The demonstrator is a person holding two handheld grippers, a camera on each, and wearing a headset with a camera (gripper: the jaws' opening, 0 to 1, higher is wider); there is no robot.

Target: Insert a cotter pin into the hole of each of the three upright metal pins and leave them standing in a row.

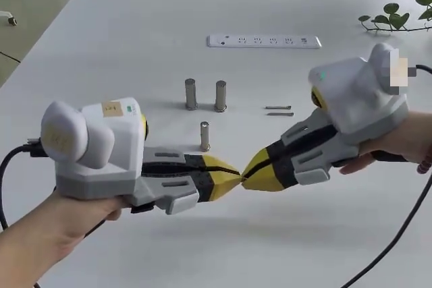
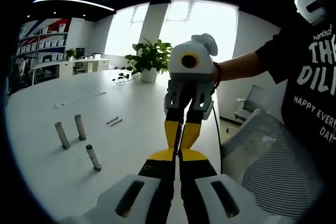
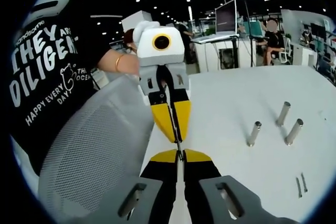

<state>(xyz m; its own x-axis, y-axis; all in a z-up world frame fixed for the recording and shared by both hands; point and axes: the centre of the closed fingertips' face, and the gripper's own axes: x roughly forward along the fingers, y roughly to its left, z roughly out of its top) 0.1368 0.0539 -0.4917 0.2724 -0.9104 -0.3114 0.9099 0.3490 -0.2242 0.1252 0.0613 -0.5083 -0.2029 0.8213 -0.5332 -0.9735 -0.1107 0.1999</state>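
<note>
Head view: left gripper (image 1: 231,177) and right gripper (image 1: 252,170), both closed, meet tip-to-tip, probably passing a cotter pin too thin to confirm.

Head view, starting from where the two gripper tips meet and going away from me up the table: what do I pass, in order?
Front metal pin → rear-left metal pin, level with rear-right metal pin → power strip.
</note>
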